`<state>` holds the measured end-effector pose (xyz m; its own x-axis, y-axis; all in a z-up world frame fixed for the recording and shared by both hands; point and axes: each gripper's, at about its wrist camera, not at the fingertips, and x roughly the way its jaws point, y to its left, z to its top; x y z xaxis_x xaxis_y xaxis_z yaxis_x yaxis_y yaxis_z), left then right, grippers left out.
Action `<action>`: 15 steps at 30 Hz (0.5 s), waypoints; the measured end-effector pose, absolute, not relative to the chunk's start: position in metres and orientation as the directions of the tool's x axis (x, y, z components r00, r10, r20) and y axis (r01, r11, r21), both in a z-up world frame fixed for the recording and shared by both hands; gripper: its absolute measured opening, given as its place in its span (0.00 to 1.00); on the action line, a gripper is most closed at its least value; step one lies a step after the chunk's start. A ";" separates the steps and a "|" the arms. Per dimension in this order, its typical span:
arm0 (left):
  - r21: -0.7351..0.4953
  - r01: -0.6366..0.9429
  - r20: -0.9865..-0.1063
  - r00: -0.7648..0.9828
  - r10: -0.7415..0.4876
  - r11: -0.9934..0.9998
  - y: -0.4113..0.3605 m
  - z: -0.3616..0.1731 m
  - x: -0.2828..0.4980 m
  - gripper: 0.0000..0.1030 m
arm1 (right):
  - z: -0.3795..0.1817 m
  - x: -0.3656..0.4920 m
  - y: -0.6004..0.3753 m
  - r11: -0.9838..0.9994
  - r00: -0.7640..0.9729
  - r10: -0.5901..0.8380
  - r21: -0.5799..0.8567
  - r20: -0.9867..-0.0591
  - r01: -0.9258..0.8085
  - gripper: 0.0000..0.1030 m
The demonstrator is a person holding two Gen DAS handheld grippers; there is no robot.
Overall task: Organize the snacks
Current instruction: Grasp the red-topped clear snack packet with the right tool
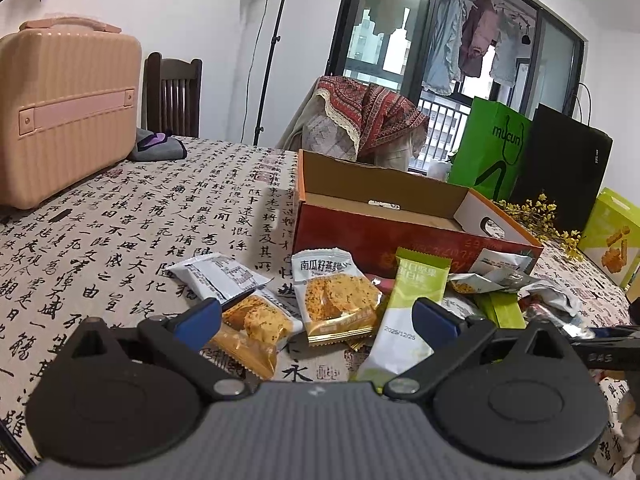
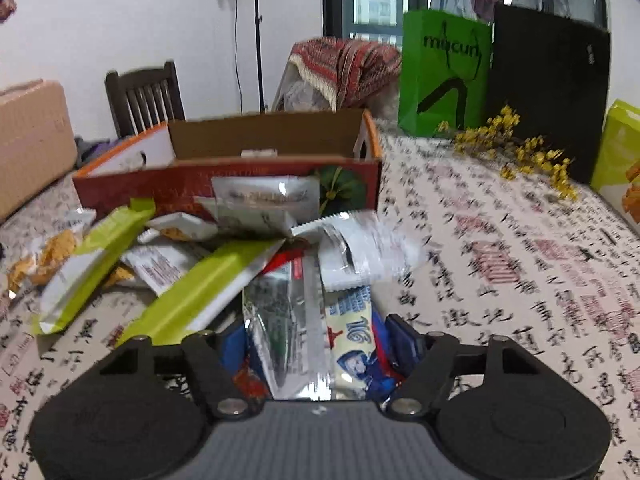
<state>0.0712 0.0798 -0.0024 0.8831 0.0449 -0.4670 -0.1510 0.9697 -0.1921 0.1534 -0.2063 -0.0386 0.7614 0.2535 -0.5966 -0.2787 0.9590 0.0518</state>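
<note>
An open red cardboard box (image 1: 320, 236) (image 2: 180, 188) stands on the calligraphy-print tablecloth (image 1: 120, 240), and nothing shows inside it. A heap of snack packets lies in front of it. My left gripper (image 1: 320, 320) is open above the near edge of the heap, with two orange pumpkin-crisp packets (image 1: 336, 300) and a green-and-white bar (image 1: 404, 320) between and beyond its blue pads (image 1: 204, 316). My right gripper (image 2: 316, 344) is shut on a silver packet (image 2: 280, 328) and a white-and-blue packet (image 2: 354, 344), bunched between its pads. More green bars (image 2: 208, 288) and white packets (image 2: 360, 252) lie just ahead.
A pink suitcase (image 1: 60, 120) stands at the far left with a dark chair (image 1: 172, 92) and a grey cloth (image 1: 160, 146) behind it. A green bag (image 1: 492, 148), a black bag (image 1: 560, 168), yellow flowers (image 1: 536, 216) and a green snack box (image 1: 612, 236) line the right side.
</note>
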 end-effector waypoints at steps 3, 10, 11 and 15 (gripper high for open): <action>-0.195 -0.150 -0.469 0.882 0.043 0.969 0.079 -0.002 0.072 1.00 | -0.025 0.141 -0.217 0.958 0.794 0.273 0.076 -0.543 -0.278 0.64; -0.193 -0.165 -0.475 0.878 0.055 0.967 0.079 -0.001 0.070 1.00 | -0.001 0.122 -0.236 0.948 0.841 0.320 0.145 -0.437 -0.285 0.57; -0.192 -0.167 -0.475 0.878 0.058 0.967 0.079 -0.001 0.069 1.00 | 0.001 0.121 -0.236 0.946 0.842 0.324 0.147 -0.432 -0.289 0.57; -0.182 -0.191 -0.479 0.874 0.083 0.964 0.082 0.001 0.067 1.00 | 0.005 0.115 -0.237 0.925 0.834 0.378 0.182 -0.402 -0.332 0.57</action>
<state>0.0667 0.0823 0.0007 0.8738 0.0828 -0.4792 -0.1914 0.9644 -0.1823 0.1146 -0.2374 0.0047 0.8340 0.3784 -0.4015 -0.3323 0.9254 0.1821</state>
